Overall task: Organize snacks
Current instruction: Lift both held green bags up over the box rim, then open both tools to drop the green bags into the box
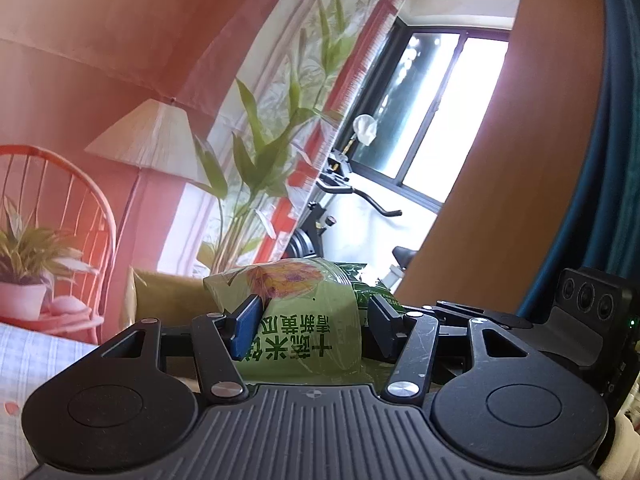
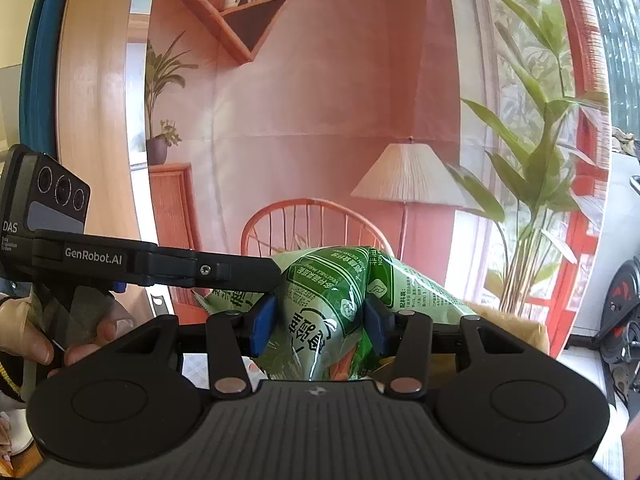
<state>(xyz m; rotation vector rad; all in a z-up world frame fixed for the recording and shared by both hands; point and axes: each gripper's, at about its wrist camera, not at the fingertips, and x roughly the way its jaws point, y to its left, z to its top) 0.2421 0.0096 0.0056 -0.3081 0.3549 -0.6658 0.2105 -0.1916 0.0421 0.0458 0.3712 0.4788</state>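
Item 1, left tool: I have its jaws closed partway onto a light green snack bag, the blue pads denting the soft film on both sides. The bag sits between the fingers and bulges forward past the tips, lettering upside down, so I judge I took it by one end.

Item 2, right tool: likewise part closed, pinching a green snack packet that puckers at the pads and fans out ahead and to the tool's right. I cannot tell whether items 1 and 2 are one bag held at two ends or two bags.

Item 3, placement: both loads hang clear in front of the tools, with no desk visible beneath. I hold them gently, presumably so that the contents are not crushed.

Item 4, the other tool crosses just left of the right tool's fingers, so the two hands work close together.
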